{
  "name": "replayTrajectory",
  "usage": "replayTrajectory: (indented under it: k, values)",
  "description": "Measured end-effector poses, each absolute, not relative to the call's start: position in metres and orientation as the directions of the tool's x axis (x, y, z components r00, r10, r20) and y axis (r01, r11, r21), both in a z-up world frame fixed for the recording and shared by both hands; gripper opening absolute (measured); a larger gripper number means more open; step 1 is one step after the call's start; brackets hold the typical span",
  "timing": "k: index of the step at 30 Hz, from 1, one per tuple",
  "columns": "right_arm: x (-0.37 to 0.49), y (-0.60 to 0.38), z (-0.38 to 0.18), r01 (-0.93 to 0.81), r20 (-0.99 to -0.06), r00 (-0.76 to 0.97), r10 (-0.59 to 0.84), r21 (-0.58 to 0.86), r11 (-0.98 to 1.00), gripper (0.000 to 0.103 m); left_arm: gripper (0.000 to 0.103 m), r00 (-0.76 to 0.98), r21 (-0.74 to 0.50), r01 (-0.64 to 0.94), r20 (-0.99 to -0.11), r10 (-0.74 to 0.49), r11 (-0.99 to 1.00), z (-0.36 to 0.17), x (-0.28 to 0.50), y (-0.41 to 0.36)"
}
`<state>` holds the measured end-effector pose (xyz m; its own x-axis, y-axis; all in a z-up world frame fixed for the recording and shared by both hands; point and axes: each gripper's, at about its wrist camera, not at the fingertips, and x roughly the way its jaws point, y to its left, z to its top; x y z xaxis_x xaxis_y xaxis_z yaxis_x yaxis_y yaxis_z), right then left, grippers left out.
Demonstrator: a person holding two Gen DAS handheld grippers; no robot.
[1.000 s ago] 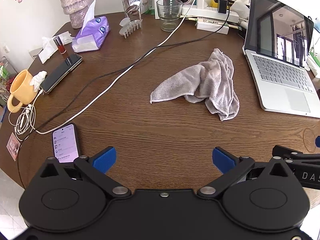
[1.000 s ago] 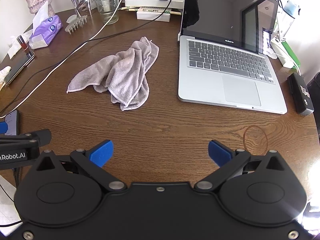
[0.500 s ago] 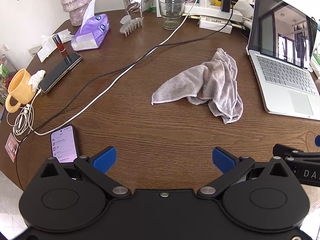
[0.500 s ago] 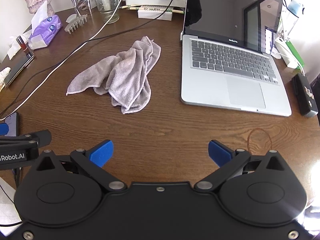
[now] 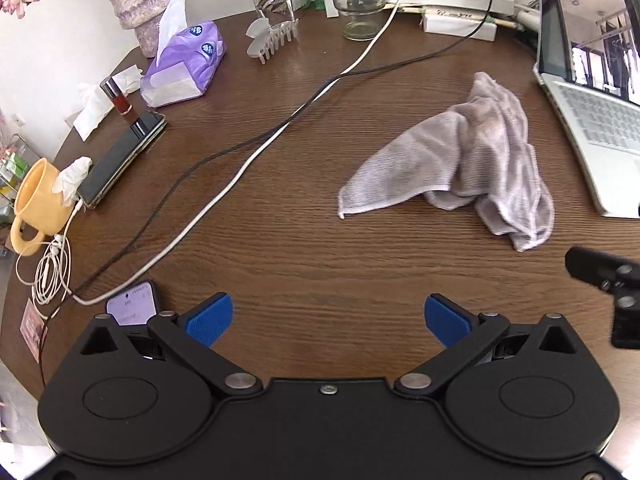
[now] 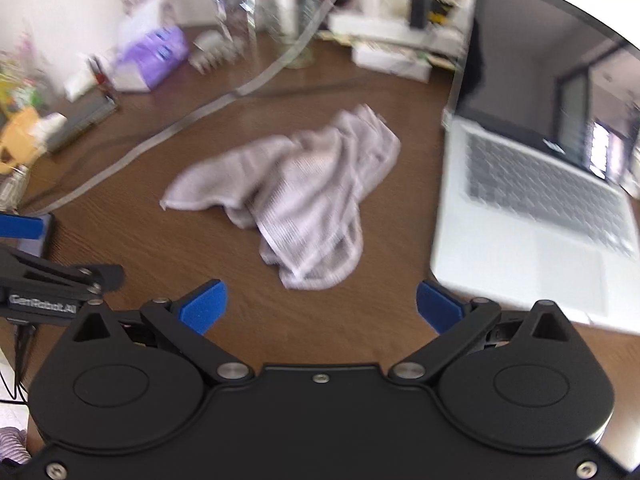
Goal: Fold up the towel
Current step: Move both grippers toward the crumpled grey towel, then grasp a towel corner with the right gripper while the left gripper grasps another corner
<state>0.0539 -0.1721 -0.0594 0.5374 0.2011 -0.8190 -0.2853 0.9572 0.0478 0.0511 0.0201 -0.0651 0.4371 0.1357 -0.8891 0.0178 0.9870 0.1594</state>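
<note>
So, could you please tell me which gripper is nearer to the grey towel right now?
Right. The right gripper sits just short of the towel's near bunched end, jaws open. The left gripper is farther back, off toward the towel's left corner, also open.

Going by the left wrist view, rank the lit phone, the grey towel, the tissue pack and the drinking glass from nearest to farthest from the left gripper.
From the left gripper:
1. Lit phone, just left of the left finger.
2. Grey towel, crumpled ahead and to the right, beside the laptop.
3. Tissue pack, far left.
4. Drinking glass, at the table's back edge.
</note>
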Motion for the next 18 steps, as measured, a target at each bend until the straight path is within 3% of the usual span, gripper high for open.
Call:
replayTrajectory:
  k: [3, 8, 18]
  values:
    - [0.064, -0.165, -0.07, -0.347, -0.819, 0.541, 0.19, -0.011, 0.938, 0.1, 0.103, 0.432, 0.17, 0.034, -0.891, 0.139, 0.985, -0.073, 0.058, 0.022]
    - [0.079, -0.151, -0.084, -0.484, -0.828, 0.535, 0.167, -0.138, 0.864, 0.075, 0.103, 0.416, 0.164, 0.039, -0.899, 0.133, 0.986, -0.082, 0.069, 0.026]
    - [0.097, -0.125, -0.106, -0.655, -0.843, 0.5, 0.199, -0.218, 0.723, 0.052, 0.103, 0.4, 0.162, 0.042, -0.907, 0.132, 0.986, -0.089, 0.078, 0.026]
